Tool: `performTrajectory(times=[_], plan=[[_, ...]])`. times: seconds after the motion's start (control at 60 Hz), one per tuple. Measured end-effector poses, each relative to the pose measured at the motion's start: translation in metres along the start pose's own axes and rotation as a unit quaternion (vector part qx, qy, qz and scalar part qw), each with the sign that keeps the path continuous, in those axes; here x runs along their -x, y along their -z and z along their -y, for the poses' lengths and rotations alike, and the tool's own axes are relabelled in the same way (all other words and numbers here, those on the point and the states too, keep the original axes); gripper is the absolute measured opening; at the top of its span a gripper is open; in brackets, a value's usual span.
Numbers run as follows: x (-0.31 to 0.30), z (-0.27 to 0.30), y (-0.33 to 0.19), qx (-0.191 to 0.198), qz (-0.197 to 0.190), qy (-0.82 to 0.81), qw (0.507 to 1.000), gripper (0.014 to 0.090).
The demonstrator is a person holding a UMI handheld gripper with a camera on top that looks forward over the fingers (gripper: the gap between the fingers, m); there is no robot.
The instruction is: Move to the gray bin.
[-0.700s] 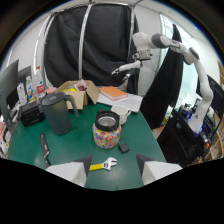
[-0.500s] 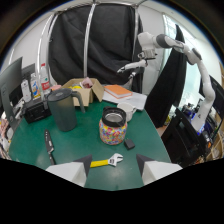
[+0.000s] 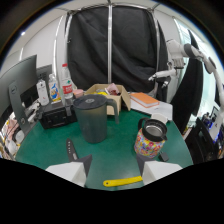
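Note:
A dark gray bin (image 3: 92, 117), tall with a lid and a side handle, stands upright on the green table (image 3: 117, 155), beyond my fingers and a little to the left of the gap between them. My gripper (image 3: 117, 173) is open, its two pale fingertips (image 3: 75, 171) low over the table's near edge with nothing held. A yellow tool (image 3: 122, 181) lies flat on the table between the fingertips.
A jar of coloured candy (image 3: 150, 137) stands ahead of the right finger. A black-handled tool (image 3: 70, 149) lies ahead of the left finger. Behind the bin are a cardboard box (image 3: 107, 95), bottles (image 3: 64, 85), a black device (image 3: 57, 115), a monitor (image 3: 20, 87) and a white robot arm (image 3: 180, 57).
My view has swung left and closed in: the gray bin has come toward the middle and looks larger, and the candy jar has slid to the right.

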Motion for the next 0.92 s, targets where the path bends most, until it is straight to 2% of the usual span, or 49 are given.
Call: performTrajectory(times=[0.2,0.517,0.917], plan=[[0.032,0.015,-0.038,-0.011,0.017,0.005,1.000,0.0847],[0.078,0.029,-0.085,0.004,0.030,-0.020,0.999,0.0846],[0.092,0.028,-0.105,0.010,0.036,-0.016,0.999,0.0840]])
